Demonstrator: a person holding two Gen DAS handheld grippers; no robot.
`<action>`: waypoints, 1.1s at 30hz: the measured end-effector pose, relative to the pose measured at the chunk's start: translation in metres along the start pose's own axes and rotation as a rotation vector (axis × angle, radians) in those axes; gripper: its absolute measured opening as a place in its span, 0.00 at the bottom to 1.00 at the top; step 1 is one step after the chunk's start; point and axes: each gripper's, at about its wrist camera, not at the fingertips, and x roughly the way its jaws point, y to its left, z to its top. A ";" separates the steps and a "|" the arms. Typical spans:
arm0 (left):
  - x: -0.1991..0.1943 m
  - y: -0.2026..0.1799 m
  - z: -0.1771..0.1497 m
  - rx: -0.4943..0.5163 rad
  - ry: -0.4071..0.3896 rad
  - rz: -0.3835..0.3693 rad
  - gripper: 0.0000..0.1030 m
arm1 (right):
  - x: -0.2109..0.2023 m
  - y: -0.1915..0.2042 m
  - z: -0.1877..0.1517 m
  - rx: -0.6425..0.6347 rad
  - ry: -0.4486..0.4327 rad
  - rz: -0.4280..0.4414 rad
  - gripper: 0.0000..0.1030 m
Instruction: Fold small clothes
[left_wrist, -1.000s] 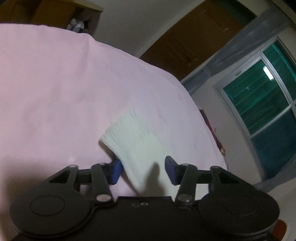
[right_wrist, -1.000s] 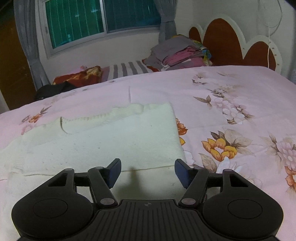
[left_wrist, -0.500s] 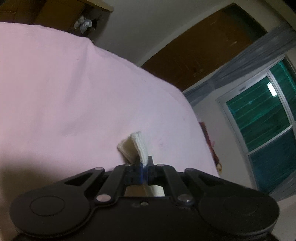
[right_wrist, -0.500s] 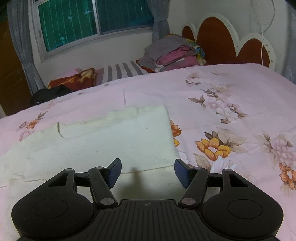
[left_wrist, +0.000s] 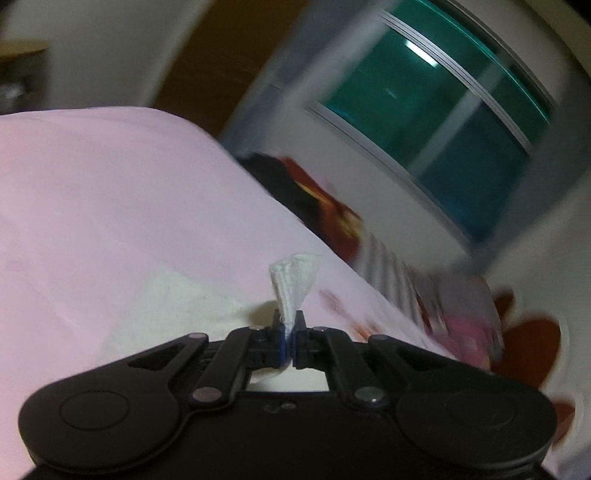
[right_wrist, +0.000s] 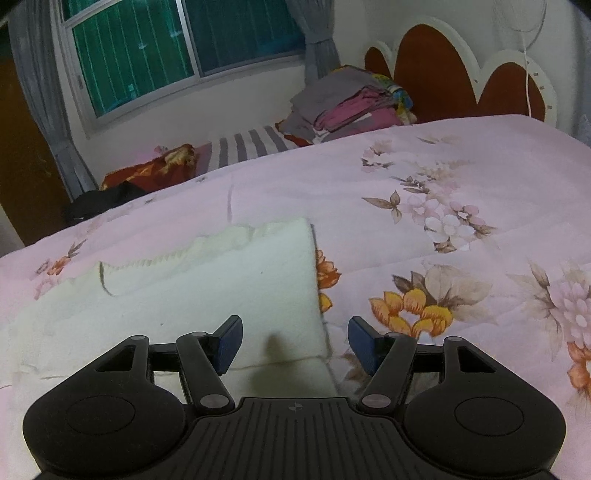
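Blue pads of the left hand-held gripper (left_wrist: 289, 334) are now clamped tight on a corner of the cream garment (left_wrist: 295, 286); a sec ago the jaws stood wide w/ that edge lying flat between them. The pinched bit fans up above the pads, ribbed hem showing. Rest of the cloth trails off low-left on the bed (left_wrist: 110, 192), partly hidden under the gripper body. Left view is smeared w/ motion blur and the window (left_wrist: 443, 110) now fills the upper right, where before it sat at the edge, so this hand has swung round and lifted w/ the corner in tow.

Right hand-held gripper (right_wrist: 293, 341): jaws apart, nothing between the pads, hovering just over the garment's near-right part, much as it was a sec ago. Cream garment (right_wrist: 207, 280) lies spread on the pink floral sheet (right_wrist: 461, 192), right edge doubled over, neckline toward the far side. Stack of folded clothes (right_wrist: 351, 103) sits by the headboard (right_wrist: 436, 62), well apart.

Judgement: grab done, fold stroke under way, prob. carrying the left corner across the body. Right side not yet pinned, so the cloth could drag.
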 end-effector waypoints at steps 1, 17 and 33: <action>0.006 -0.022 -0.012 0.041 0.011 -0.023 0.03 | 0.000 -0.003 0.002 0.004 -0.001 0.004 0.62; 0.059 -0.198 -0.188 0.486 0.349 -0.207 0.03 | -0.024 -0.059 0.015 0.088 -0.012 0.046 0.62; -0.023 -0.105 -0.146 0.432 0.204 -0.108 0.77 | -0.010 -0.046 0.024 0.143 0.043 0.231 0.62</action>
